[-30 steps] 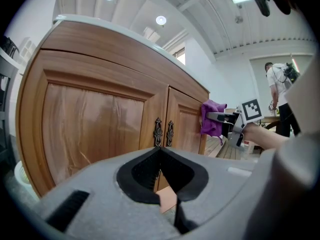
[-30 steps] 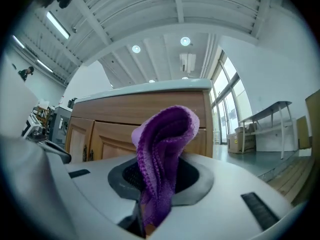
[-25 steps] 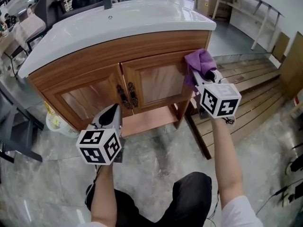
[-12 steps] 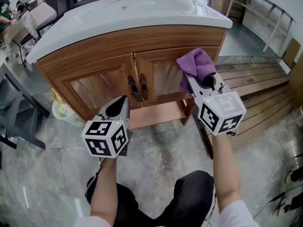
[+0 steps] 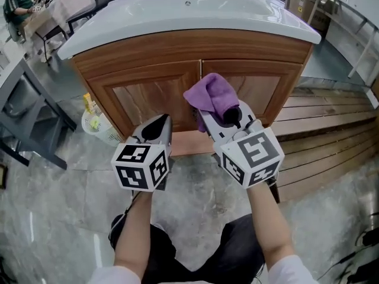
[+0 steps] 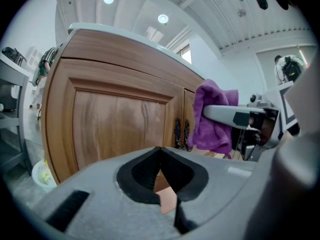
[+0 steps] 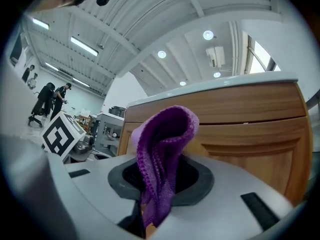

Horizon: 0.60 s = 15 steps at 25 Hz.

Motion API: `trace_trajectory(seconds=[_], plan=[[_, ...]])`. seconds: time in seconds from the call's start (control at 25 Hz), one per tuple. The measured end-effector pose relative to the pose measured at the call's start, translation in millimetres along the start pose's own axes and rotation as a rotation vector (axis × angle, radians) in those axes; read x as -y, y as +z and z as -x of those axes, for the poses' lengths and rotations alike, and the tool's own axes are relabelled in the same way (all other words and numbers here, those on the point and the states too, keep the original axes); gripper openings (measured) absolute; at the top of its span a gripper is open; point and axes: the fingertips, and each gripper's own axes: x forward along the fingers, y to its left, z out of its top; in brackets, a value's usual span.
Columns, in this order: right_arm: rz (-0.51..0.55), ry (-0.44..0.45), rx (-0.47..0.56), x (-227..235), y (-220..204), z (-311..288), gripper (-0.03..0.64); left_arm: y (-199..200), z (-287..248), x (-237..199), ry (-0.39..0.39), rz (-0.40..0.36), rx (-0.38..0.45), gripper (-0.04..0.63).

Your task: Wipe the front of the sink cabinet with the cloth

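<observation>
The wooden sink cabinet [image 5: 154, 87] with a white basin top [image 5: 195, 13] stands ahead of me. My right gripper [image 5: 208, 112] is shut on a purple cloth [image 5: 211, 96], which sits bunched in front of the seam between the two doors; whether it touches the wood I cannot tell. In the right gripper view the cloth [image 7: 162, 159] stands up out of the jaws before the cabinet front [image 7: 250, 129]. My left gripper [image 5: 157, 126] is shut and holds nothing, low before the left door [image 6: 117, 129]. The left gripper view shows the cloth [image 6: 215, 116] by the dark door handles [image 6: 181, 132].
A small white basket [image 5: 100, 129] with yellow items sits on the floor left of the cabinet. A grey table frame [image 5: 26, 129] stands further left. Wooden slatted boards [image 5: 323, 135] lie on the floor to the right. The floor is grey marble-patterned tile.
The right gripper has carried the cloth left, from the cabinet's right edge to the middle seam between the doors. The left gripper has stayed low before the left door.
</observation>
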Motion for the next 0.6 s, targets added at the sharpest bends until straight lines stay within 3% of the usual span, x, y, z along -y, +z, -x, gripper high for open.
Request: trace_trajectory(seconds=[0.4,0.6], plan=[[-0.044,0.192,0.025,-100,-9,-66,0.087,-1,39,-54,0.123,-0.005,0.006,0.006],[-0.072,0.248,0.021,-137,-20,-100,0.087,-7,70,-98,0.217,-0.008,0.000,0.006]])
